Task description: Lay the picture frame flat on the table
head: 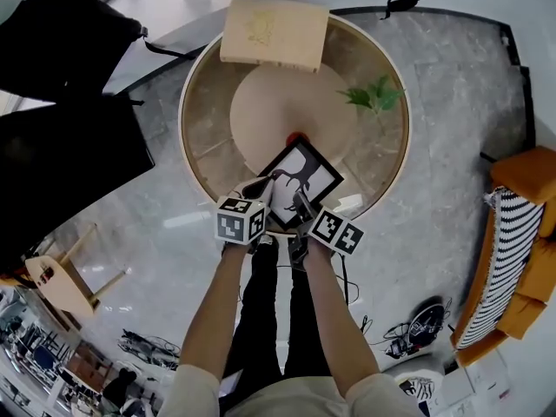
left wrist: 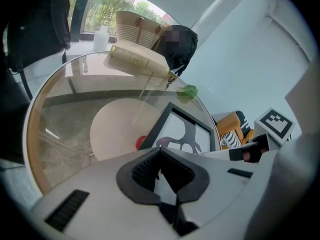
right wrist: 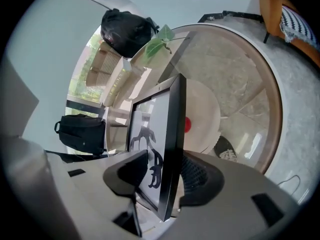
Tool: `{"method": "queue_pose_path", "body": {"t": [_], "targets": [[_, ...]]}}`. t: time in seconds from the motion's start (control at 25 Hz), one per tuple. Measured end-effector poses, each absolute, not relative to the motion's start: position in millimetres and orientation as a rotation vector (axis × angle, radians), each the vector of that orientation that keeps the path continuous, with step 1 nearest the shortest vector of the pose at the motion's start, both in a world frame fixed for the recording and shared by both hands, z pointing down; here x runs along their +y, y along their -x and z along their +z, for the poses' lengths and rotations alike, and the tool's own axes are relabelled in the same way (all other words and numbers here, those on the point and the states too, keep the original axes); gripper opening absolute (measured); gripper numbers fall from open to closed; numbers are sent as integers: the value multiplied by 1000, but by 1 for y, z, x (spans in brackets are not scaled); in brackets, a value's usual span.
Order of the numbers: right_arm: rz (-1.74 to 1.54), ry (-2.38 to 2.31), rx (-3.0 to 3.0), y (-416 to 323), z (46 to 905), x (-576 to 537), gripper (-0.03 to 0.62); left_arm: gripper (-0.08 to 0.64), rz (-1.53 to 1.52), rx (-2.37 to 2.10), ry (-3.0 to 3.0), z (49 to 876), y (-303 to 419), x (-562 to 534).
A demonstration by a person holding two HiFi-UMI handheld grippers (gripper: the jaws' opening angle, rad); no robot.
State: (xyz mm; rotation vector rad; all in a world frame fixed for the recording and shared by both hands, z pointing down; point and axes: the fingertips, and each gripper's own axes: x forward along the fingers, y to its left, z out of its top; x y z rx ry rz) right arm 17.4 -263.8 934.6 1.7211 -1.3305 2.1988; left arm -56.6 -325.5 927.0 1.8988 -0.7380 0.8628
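Picture frame (head: 301, 179), black-edged with a dark antlered figure on white, is at the lower centre of the head view. It sits over the near rim of the round glass table (head: 184, 115), between your 2 grippers, tilted rather than flat.

At the upper left lies a black bag (head: 61, 42). A pale wooden box (head: 274, 33) sits on the table's far edge at top centre, and a small red thing (head: 297, 135) shows just beyond the frame.

Your left gripper (head: 263, 189) meets the frame's lower left edge. In the left gripper view its jaws (left wrist: 161, 166) are drawn almost together, with only a thin pale sliver between the pads. You cannot tell there what that sliver is.

Your right gripper (head: 302, 205) is at the frame's lower right edge. In the right gripper view its jaws (right wrist: 167, 179) are clamped on the frame's black edge (right wrist: 175, 134), which stands upright between them.

Further right a green sprig (head: 375, 95) lies on the glass. An orange sofa (head: 530, 250) fills the right edge.
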Motion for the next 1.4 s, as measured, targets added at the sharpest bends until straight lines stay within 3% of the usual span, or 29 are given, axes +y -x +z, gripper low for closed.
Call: {"method": "queue_pose_path", "body": {"t": [0.92,1.4], "targets": [[2062,-1822,-1102,-15,939,-263,216,21,837,-707,-1930,917,71,-316],[1896,-1782,-1455,4,894,-260,216,21,863,-647,-2034,874,83,-294]]}}
